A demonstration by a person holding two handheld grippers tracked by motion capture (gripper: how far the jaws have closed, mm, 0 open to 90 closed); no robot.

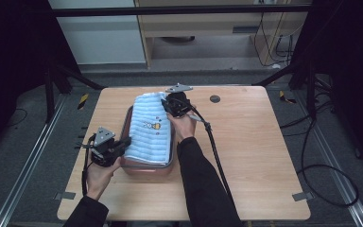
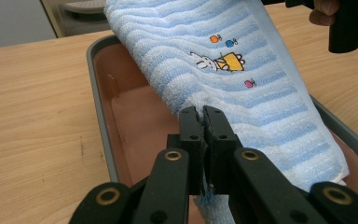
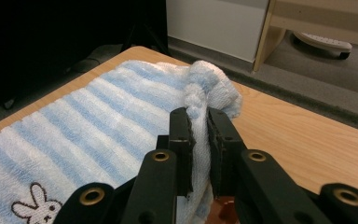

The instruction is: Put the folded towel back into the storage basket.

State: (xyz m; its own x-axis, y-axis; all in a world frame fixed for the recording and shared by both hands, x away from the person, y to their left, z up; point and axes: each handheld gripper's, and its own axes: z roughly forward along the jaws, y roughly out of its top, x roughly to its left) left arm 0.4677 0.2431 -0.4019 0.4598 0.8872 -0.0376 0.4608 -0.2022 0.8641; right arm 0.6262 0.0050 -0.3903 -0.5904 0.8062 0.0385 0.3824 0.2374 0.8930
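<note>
Towel (image 1: 150,130) hides most of the tray (image 1: 147,169) floor.

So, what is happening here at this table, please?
A person holds a blue-and-white striped towel stretched over a pink tray on the wooden table. The left gripper is shut on the towel's near edge, and the right gripper is shut on a bunched corner at the far end. The towel, with a small rabbit picture, hangs above the tray's floor rather than lying flat in it.

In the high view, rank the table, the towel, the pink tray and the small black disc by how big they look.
Table
Towel and pink tray: too close to rank, since the towel hides most of the tray
Small black disc
</note>
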